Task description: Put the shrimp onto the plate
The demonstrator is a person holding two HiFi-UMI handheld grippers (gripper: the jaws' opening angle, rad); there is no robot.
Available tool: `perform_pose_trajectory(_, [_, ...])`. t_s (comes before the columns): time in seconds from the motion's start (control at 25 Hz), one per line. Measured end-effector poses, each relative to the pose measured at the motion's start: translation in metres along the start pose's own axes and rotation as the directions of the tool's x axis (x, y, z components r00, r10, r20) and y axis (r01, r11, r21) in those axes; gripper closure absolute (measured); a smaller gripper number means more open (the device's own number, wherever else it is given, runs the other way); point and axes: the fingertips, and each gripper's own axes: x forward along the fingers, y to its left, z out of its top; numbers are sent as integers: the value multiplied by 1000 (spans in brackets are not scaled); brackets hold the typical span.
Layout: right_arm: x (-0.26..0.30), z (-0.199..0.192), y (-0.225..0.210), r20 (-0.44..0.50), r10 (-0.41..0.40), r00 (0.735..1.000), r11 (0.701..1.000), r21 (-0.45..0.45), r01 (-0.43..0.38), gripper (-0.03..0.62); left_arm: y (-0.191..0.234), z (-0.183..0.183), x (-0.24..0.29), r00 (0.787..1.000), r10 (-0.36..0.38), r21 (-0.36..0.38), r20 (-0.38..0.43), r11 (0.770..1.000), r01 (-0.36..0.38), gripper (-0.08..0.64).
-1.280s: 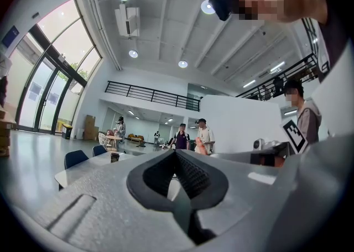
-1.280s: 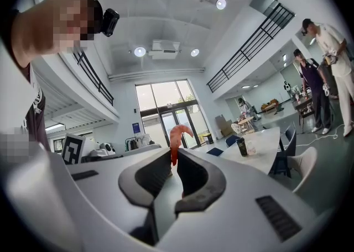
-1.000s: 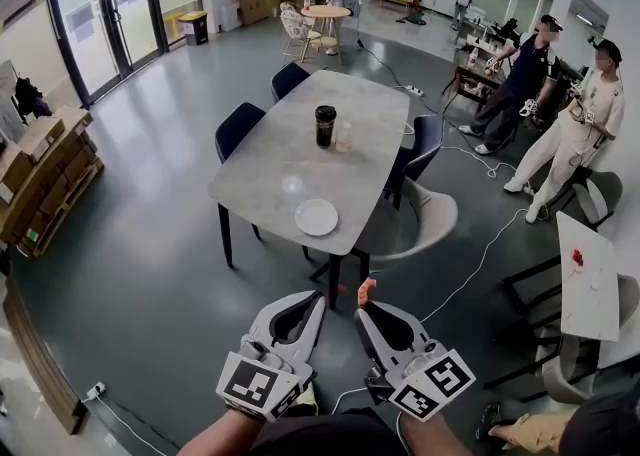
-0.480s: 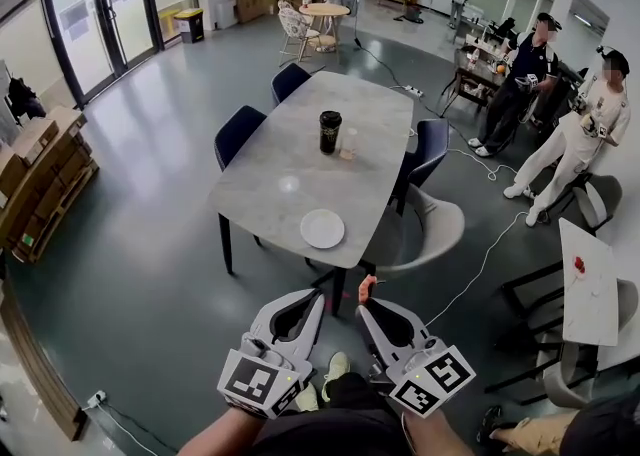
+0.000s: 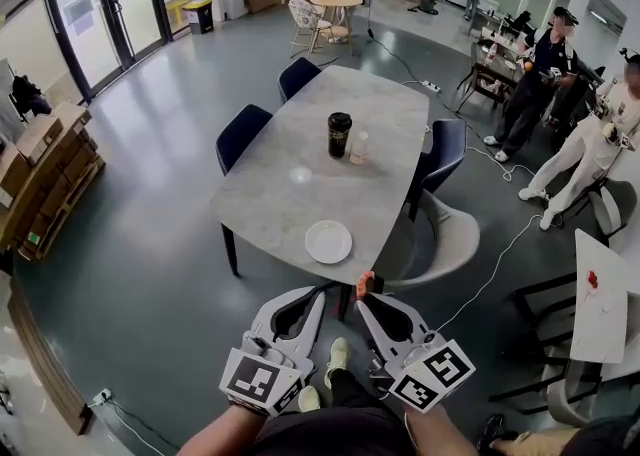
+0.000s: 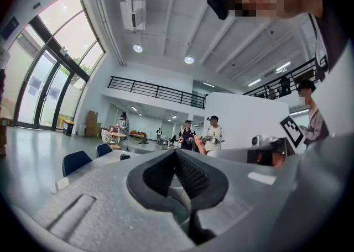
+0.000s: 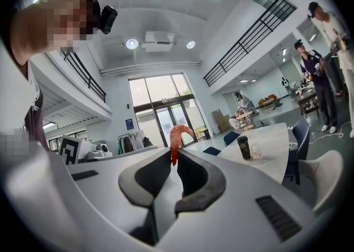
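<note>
An orange-red shrimp [image 7: 178,137] is pinched between the tips of my right gripper [image 5: 363,293], which is shut on it; the shrimp [image 5: 364,284] curls up past the tips. My left gripper [image 5: 318,295] is beside it, shut, with nothing between its jaws [image 6: 176,152]. Both are held low in front of me, short of the table. A white plate [image 5: 328,241] lies near the near end of the grey table [image 5: 280,206], just ahead of the two grippers.
A dark cup [image 5: 339,134] and a small clear glass [image 5: 359,148] stand mid-table. Dark blue chairs [image 5: 241,132] flank the table; a beige chair [image 5: 452,238] sits at its near right. Cables cross the floor. People stand at the right and far back. A white side table [image 5: 602,296] is at right.
The view has moved toward the table; the plate and table sit closer and lower in frame. Both grippers keep their pose, the right still holding the shrimp.
</note>
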Motion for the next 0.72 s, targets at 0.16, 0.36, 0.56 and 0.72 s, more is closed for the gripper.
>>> perform_pose_trajectory(0.16, [24,5,-35,-25,17,1000,1000,4,-17,555,16,1,38,1000,17,-5,5,1000,-17,552])
perform_pose_trajectory(0.36, [55,4,-81,-73,43,996,999,5,-43,555,39,-7,82,999,50,-3,-10,999,-50,552])
perform_pose_trajectory(0.56, [82,-1,-119,-117,81,990,997,24,-79,555,62,-16,117,994,101,0,-32,995,-101,552])
perform_pose_trajectory(0.72, [98,-10,-146,-155,104,982,995,20,-102,555,73,-20,141,992,123,8,-27,992,-123,552])
